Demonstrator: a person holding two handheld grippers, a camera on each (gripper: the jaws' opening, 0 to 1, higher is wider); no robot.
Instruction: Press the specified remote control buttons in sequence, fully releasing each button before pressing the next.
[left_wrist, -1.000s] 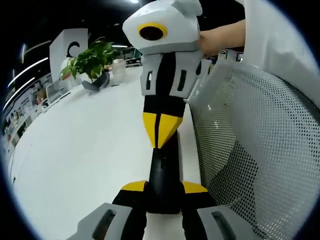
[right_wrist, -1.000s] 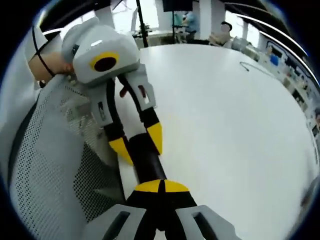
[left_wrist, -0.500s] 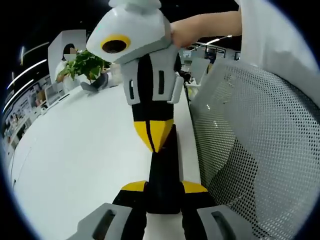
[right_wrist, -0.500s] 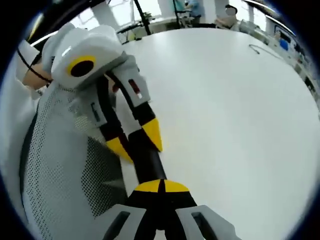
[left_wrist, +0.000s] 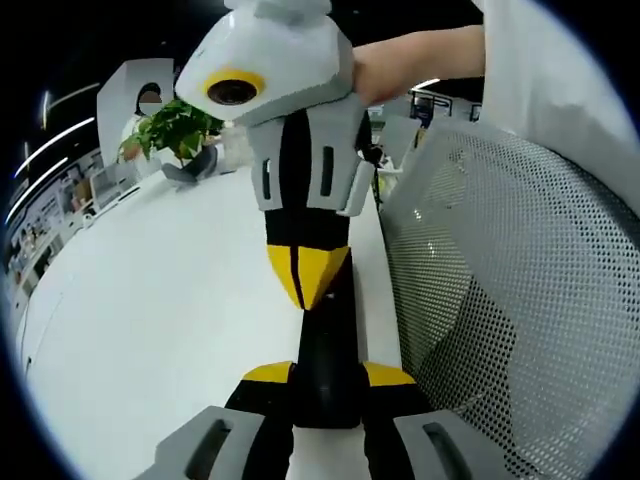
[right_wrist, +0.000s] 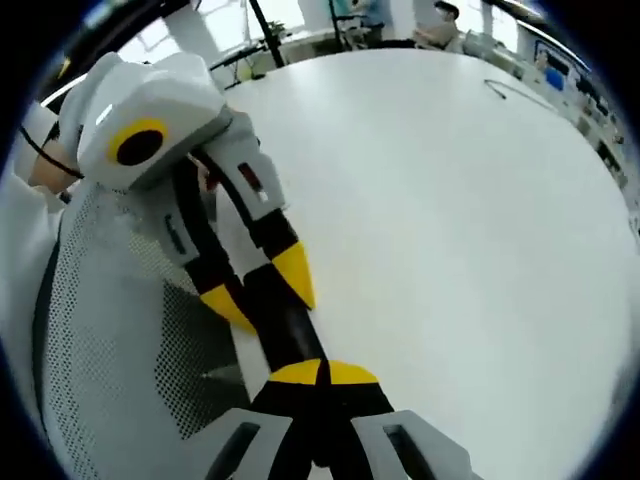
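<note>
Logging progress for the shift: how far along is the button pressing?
Looks done: the left hand-held gripper grips the black remote above the white table. In hand: the right hand-held gripper, jaws shut, tip on the remote's face. Left: release and any further presses; which buttons were pressed cannot be told.

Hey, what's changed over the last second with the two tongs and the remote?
The right tongs, shut, swung their body leftward in the left gripper view, and their yellow tips crept slightly down the remote control toward the left tongs. Nothing was taken or let go. Unchanged: the left tongs stay clamped on the remote beside the mesh chair back, above the white table.
</note>
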